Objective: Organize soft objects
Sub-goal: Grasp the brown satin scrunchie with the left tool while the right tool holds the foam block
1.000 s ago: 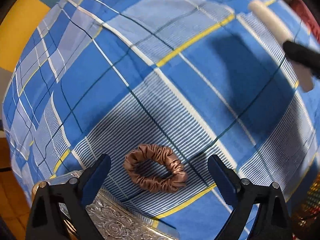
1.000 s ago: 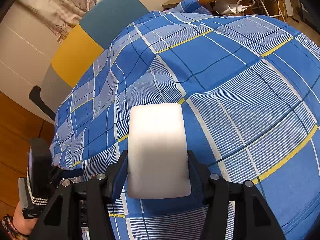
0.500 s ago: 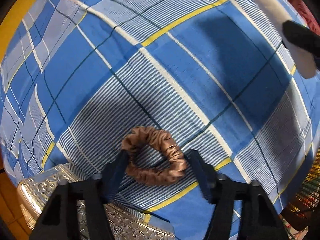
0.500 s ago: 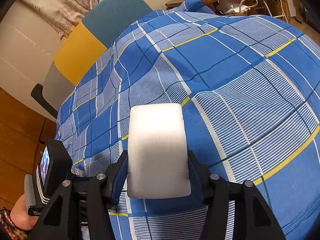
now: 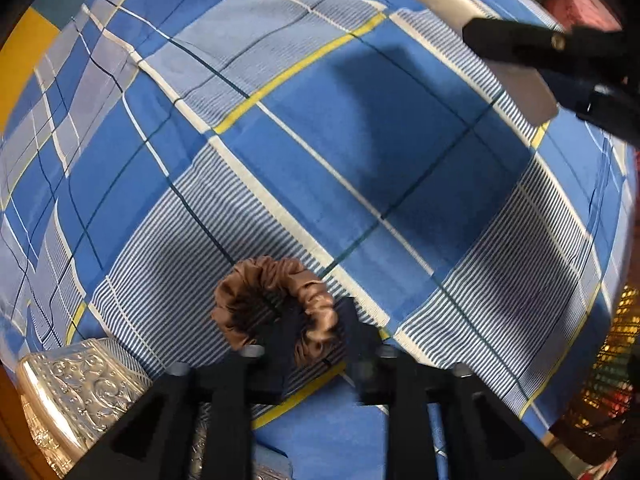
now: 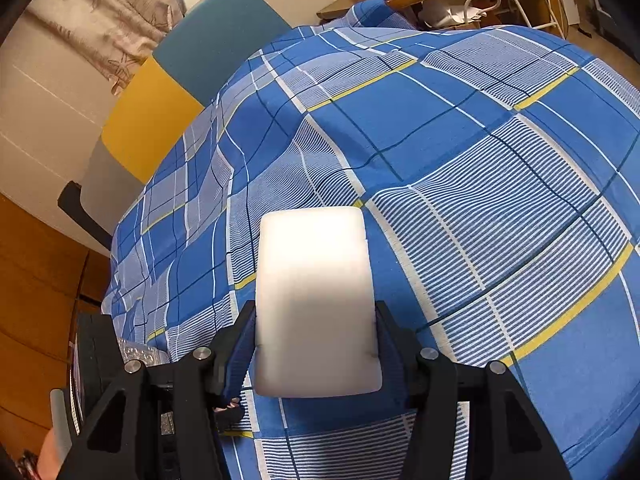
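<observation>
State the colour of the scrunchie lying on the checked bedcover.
Brown, with a satin sheen. The scrunchie shows best in the left wrist view.

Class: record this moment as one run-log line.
left tool: closing on brown scrunchie | right tool: holding white foam block | surface: blue plaid sheet

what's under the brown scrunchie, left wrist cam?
The brown scrunchie has blue plaid bedsheet beneath it, stripes showing through its hole. Its near side is gripped in the left gripper jaws, hiding what lies there.

Both the left gripper (image 5: 316,340) and right gripper (image 6: 316,344) are matte black, silver-screwed, with dark blue pads.
</observation>
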Available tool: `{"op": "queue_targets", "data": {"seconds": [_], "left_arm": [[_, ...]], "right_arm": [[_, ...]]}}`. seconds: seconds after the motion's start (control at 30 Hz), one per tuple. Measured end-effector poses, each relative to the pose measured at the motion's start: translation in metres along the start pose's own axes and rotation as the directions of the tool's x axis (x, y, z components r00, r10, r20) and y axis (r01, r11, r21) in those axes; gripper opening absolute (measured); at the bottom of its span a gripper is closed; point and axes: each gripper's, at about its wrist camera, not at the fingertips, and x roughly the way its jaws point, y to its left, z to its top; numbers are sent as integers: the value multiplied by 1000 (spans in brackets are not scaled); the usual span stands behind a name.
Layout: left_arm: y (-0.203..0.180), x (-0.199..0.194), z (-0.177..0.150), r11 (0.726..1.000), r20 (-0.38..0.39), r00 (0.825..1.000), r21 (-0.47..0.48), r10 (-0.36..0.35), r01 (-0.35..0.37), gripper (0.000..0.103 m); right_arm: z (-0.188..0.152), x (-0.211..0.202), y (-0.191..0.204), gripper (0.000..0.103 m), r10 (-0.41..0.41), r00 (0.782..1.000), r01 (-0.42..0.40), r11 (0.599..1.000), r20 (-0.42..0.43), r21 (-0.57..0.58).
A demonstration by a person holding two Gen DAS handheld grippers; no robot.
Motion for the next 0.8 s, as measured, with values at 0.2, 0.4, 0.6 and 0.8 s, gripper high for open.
{"op": "queue_targets", "data": {"seconds": [0.2, 0.4, 0.6, 0.8], "left_arm": [[11, -20, 5, 996, 42, 996, -28, 83, -82, 86], [24, -4, 16, 992, -24, 993, -51, 115, -116, 91], [37, -1, 22, 994, -40, 998, -102, -46, 42, 49], [21, -1, 4, 994, 11, 998, -94, -60, 61, 26]], "right_arm": [[0, 0, 1, 56, 7, 1000, -7, 1000, -6, -7], [0, 0, 2, 56, 12, 1000, -12, 1000, -4, -8], [0, 0, 2, 56, 18, 1000, -18, 1000, -6, -4], [0, 2, 4, 56, 16, 1000, -16, 1000, -9, -10]]}}
